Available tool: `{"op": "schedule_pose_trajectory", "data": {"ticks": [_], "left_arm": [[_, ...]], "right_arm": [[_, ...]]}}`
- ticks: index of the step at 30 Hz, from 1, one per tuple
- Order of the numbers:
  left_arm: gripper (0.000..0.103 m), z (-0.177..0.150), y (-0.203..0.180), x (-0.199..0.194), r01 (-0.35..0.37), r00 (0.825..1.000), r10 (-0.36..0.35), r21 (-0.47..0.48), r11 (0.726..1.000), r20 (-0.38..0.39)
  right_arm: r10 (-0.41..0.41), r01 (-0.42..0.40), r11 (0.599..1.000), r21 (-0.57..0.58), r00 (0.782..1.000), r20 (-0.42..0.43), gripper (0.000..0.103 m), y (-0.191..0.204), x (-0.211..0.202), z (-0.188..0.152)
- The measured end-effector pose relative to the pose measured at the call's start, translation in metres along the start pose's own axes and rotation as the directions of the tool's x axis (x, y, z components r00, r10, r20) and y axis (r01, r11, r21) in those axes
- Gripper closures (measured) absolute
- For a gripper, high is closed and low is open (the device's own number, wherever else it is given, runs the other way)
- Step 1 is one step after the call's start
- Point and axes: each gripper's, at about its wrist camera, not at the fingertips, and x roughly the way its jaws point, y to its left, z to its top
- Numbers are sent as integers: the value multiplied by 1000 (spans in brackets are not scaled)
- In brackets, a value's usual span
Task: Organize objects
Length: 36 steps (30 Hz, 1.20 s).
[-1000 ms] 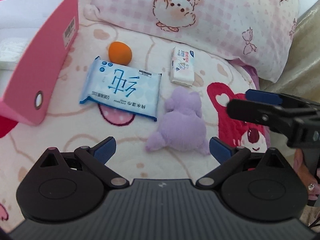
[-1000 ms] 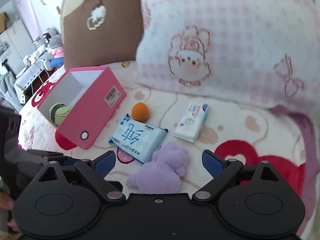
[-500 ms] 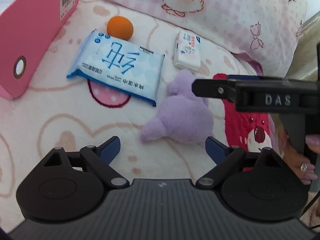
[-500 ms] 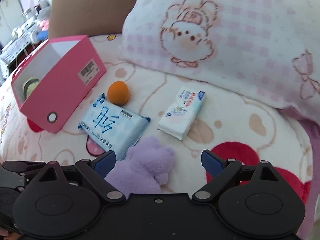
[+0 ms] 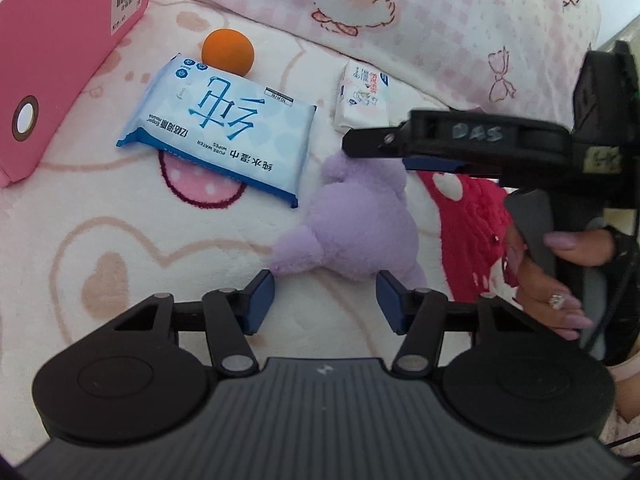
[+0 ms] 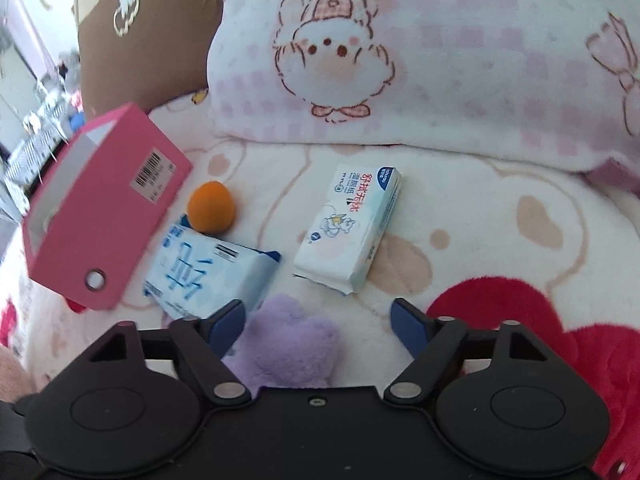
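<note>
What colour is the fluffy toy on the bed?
The fluffy toy is light purple. It shows best in the left wrist view.

Bed w/ fluffy cream blanket (image 6: 480,216), pink heart + red bear prints. Pink-check pillow (image 6: 460,60), cartoon animal print, at head. Brown cushion (image 6: 160,36) behind, left. Blurred cluttered furniture (image 6: 36,132) far left. Bright daylight.

Bare blanket (image 5: 120,248) open left of purple plush (image 5: 360,220). Right gripper (image 5: 400,148) crosses above plush. Wipes pack (image 5: 224,132), orange ball (image 5: 228,51) crowd pink box (image 5: 60,60).
</note>
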Motion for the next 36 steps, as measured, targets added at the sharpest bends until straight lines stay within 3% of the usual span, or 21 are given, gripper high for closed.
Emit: {"op": "schedule_pose_trajectory", "data": {"ticks": [2, 5, 14, 20, 24, 27, 32, 36], "left_arm": [[53, -1, 0, 0, -3, 1000, 3, 10, 1000, 2], [54, -1, 0, 1, -7, 1000, 7, 11, 1000, 9], [58, 1, 6, -2, -3, 1000, 3, -17, 1000, 26], [60, 3, 9, -8, 93, 995, -90, -65, 994, 47], [60, 1, -9, -5, 66, 997, -67, 15, 998, 49], [60, -1, -11, 2, 89, 995, -89, -9, 996, 34], [60, 2, -10, 0, 36, 997, -38, 23, 999, 73], [60, 7, 2, -5, 61, 996, -58, -40, 997, 73]], "right_arm": [[14, -14, 1000, 8, 1000, -1, 46, -3, 3, 0], [65, -65, 998, 8, 998, -13, 57, -4, 3, 0], [54, -54, 998, 14, 998, -16, 57, -7, 7, -2], [80, -79, 996, 46, 997, -19, 57, -11, 10, -3], [71, -70, 996, 55, 997, -13, 57, -9, 9, -5], [49, -49, 999, 24, 999, -10, 57, -2, 7, -7], [96, -95, 994, 54, 995, -14, 57, -5, 0, -11], [94, -93, 994, 59, 996, -14, 58, -2, -9, -16]]}}
